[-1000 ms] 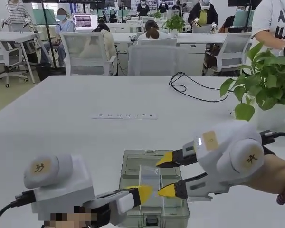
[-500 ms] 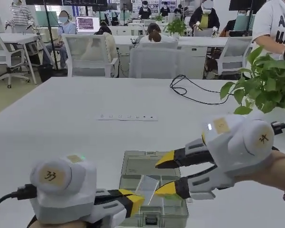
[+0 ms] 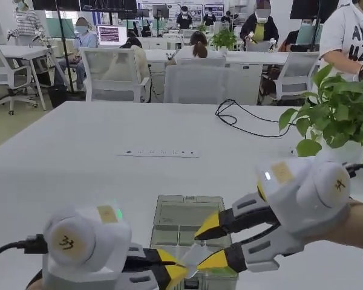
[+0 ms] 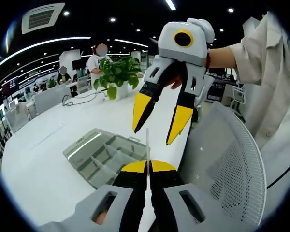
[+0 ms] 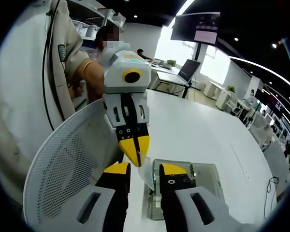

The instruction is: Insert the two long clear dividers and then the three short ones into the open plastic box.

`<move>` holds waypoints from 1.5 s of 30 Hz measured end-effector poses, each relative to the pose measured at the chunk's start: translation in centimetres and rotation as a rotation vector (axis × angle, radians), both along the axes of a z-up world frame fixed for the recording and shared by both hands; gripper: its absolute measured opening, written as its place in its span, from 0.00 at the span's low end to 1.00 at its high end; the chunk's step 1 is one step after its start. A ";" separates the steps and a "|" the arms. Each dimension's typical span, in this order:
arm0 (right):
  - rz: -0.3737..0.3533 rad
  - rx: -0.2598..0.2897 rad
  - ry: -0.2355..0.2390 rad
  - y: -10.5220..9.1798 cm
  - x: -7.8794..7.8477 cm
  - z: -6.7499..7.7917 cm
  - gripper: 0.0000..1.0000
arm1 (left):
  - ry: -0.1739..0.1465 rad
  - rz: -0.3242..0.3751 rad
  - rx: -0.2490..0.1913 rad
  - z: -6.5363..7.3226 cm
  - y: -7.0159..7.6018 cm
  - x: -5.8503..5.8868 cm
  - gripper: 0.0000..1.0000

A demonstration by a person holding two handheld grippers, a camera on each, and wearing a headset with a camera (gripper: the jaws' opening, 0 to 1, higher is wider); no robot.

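With my left tongs (image 4: 147, 166) clamped on the clear divider (image 4: 147, 145) over the open plastic box (image 3: 183, 219), I judged my right tongs (image 3: 201, 249), gaping around its free end, should pinch gently and square it to a slot.

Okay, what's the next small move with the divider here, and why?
Probably close the right gripper on the clear divider: its open jaws straddle the sheet, which the left gripper pinches at one edge near the open plastic box. Two grips should steady it.
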State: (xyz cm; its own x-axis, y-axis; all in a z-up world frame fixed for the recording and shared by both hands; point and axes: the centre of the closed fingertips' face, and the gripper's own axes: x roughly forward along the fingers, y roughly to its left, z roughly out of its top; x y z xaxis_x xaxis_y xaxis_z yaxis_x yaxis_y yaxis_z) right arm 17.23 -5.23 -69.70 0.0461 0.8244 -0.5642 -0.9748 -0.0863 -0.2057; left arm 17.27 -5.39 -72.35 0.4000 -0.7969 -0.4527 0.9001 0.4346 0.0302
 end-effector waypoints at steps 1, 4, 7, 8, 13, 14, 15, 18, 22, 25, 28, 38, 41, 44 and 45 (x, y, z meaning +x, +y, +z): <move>0.003 0.000 0.002 0.0 0.0 0.0 0.24 | -0.007 -0.009 0.005 0.0 0.0 -0.1 0.00; 0.017 0.004 0.012 0.1 -0.4 -0.1 0.22 | -0.023 -0.047 0.006 0.3 -0.1 -0.5 0.00; 0.034 0.001 0.013 0.3 -0.7 -0.2 0.21 | -0.032 -0.066 0.001 0.5 -0.2 -0.7 0.00; 0.036 0.000 0.013 0.3 -0.8 -0.2 0.19 | -0.035 -0.070 0.002 0.6 -0.2 -0.7 0.00; 0.077 -0.002 0.041 0.6 -1.7 -0.4 0.13 | -0.063 -0.121 0.006 0.8 -0.5 -1.2 0.00; 0.080 -0.001 0.043 0.7 -1.8 -0.4 0.13 | -0.067 -0.131 0.008 0.8 -0.6 -1.3 0.00; 0.084 -0.002 0.044 0.7 -1.9 -0.4 0.13 | -0.072 -0.137 0.010 0.8 -0.6 -1.3 0.00; 0.098 0.001 0.049 0.9 -2.1 -0.5 0.10 | -0.084 -0.159 0.006 0.9 -0.8 -1.6 0.00; 0.110 0.001 0.056 1.0 -2.3 -0.5 0.06 | -0.093 -0.178 0.005 0.9 -0.9 -1.7 0.00; 0.116 0.001 0.061 1.1 -2.3 -0.5 0.04 | -0.095 -0.185 0.001 1.0 -0.9 -1.6 0.00; 0.130 -0.001 0.061 1.1 -2.4 -0.5 0.03 | -0.095 -0.191 -0.001 1.0 -0.9 -1.7 0.00; 0.129 -0.032 0.062 1.1 -1.9 -0.9 0.02 | -0.095 -0.162 -0.018 0.6 -0.9 -1.1 0.00; 0.121 -0.051 0.060 1.0 -1.5 -1.0 0.02 | -0.084 -0.136 -0.035 0.7 -0.8 -0.8 0.02; 0.108 -0.061 0.068 0.9 -1.2 -1.1 0.02 | -0.073 -0.117 -0.061 0.8 -0.8 -0.6 0.09; 0.107 -0.062 0.066 0.8 -1.1 -1.1 0.02 | -0.069 -0.112 -0.067 0.8 -0.8 -0.5 0.11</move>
